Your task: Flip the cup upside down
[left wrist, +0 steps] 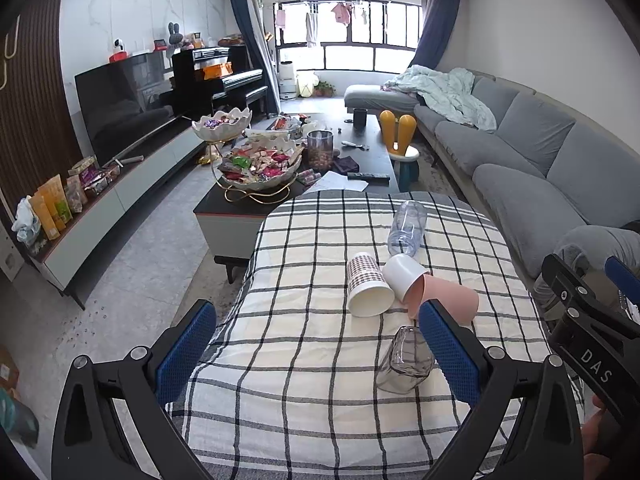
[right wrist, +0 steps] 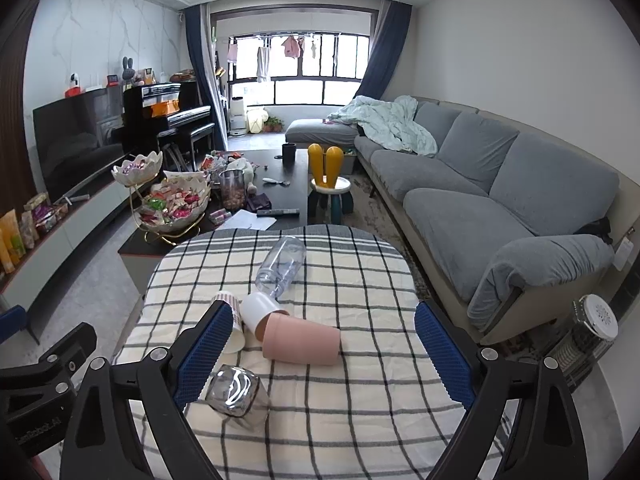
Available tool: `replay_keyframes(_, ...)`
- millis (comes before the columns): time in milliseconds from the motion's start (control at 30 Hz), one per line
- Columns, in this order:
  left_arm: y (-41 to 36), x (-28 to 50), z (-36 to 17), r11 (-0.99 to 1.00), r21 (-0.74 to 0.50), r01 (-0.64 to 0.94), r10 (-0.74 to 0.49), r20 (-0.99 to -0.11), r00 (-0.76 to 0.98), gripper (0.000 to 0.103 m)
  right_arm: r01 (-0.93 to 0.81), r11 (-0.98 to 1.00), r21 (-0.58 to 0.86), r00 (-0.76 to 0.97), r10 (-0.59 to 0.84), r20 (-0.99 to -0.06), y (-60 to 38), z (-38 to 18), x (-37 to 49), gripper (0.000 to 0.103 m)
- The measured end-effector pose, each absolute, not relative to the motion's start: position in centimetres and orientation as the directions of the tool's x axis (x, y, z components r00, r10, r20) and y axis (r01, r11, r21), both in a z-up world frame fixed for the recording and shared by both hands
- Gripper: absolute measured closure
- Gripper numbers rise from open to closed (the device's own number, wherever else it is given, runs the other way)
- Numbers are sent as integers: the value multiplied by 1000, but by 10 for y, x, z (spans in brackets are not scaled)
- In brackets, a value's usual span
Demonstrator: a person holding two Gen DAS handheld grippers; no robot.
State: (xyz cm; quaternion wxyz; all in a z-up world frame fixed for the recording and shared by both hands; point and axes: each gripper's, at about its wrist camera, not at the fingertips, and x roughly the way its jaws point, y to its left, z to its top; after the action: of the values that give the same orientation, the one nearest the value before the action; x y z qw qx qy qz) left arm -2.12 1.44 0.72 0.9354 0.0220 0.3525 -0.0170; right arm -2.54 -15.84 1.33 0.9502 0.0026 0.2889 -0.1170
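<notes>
Right wrist: toppled pink cup (right wrist: 301, 341), hollow.

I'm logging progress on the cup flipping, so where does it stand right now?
Nothing looks done yet: the pink cup, white cup, patterned cup, clear glass and clear bottle all lie on their sides on the checked cloth. Nothing is in hand: the left gripper and right gripper are both open, above the cloth. Gripping and upending a cup remains.
</notes>
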Motion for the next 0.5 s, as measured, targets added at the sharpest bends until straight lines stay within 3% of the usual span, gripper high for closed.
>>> replay_keyframes(500,16,-22,8,999,35,40,-7,-658,753,0,222,973,-62,807,-219,-549,-159,14,-26,10)
